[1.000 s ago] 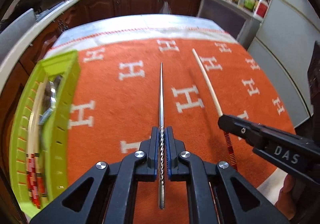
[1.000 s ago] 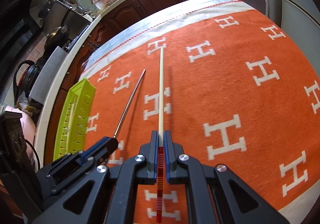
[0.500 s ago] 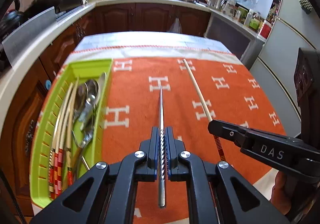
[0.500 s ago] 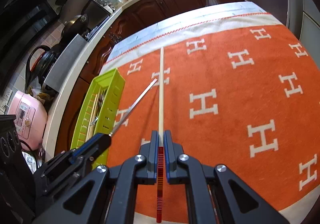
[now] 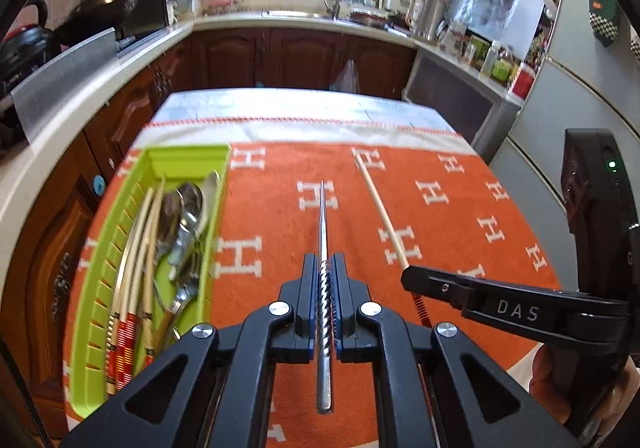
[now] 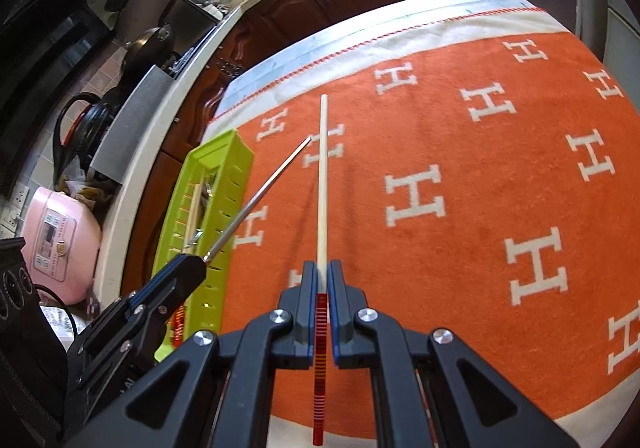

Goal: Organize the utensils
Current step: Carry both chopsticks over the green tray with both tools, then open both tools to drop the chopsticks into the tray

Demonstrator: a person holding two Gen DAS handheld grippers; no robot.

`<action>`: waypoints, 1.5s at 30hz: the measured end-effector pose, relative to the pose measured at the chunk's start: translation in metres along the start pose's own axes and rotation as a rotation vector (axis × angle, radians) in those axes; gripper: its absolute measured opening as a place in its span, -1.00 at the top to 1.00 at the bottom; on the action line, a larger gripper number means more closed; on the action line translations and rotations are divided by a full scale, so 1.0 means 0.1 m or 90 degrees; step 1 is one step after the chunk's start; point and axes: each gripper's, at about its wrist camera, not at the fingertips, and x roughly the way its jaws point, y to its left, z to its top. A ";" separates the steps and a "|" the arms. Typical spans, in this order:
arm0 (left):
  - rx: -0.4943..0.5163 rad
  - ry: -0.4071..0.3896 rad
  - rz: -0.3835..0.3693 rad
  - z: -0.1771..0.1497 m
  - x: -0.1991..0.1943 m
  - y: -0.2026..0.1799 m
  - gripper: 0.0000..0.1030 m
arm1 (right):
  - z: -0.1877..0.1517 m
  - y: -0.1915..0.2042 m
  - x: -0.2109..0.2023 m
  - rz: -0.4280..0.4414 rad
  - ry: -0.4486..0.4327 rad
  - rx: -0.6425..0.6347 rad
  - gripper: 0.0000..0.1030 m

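Note:
My left gripper (image 5: 324, 264) is shut on a metal chopstick (image 5: 323, 224) with a twisted grip, held above the orange cloth and pointing away. To its left lies the lime-green utensil tray (image 5: 80, 328), which holds spoons (image 5: 188, 215) and several wooden chopsticks (image 5: 136, 260). My right gripper (image 6: 322, 272) is shut on a pale wooden chopstick (image 6: 322, 175) with a red banded end, lifted over the cloth. In the left wrist view the right gripper (image 5: 408, 274) and its wooden chopstick (image 5: 380, 207) show on the right. In the right wrist view the left gripper (image 6: 196, 264), the metal chopstick (image 6: 260, 195) and the tray (image 6: 236, 175) show on the left.
An orange cloth (image 6: 480, 207) with white H marks covers the table. A white counter (image 5: 60, 135) and brown cabinets run along the left and far sides. A pink rice cooker (image 6: 60, 236) and pans stand on the counter. A grey fridge (image 5: 560, 107) stands at the right.
Both grippers rose and tilted up with their chopsticks still gripped. In the left wrist view the green tray swung from the left edge into fuller view, showing its spoons and chopsticks.

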 end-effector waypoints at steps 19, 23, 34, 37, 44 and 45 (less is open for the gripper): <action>-0.106 -0.069 0.117 0.13 -0.54 0.96 0.93 | 0.24 0.91 0.32 0.129 0.080 -0.044 0.89; -0.136 -0.029 0.137 0.01 -0.38 1.25 0.92 | 0.28 1.13 0.65 0.149 0.119 -0.028 0.89; -0.135 0.031 0.136 -0.20 -0.14 1.38 0.57 | 0.17 1.25 1.30 0.117 0.239 0.021 0.82; -0.144 0.032 0.134 -0.19 -0.14 1.41 0.57 | 0.14 1.30 1.23 0.118 0.222 -0.006 0.82; -0.147 0.038 0.124 -0.14 -0.15 1.37 0.45 | 0.12 1.23 0.92 0.092 0.176 -0.064 0.82; -0.145 0.040 0.121 -0.13 -0.14 1.35 0.36 | 0.12 1.21 0.88 0.086 0.170 -0.072 0.82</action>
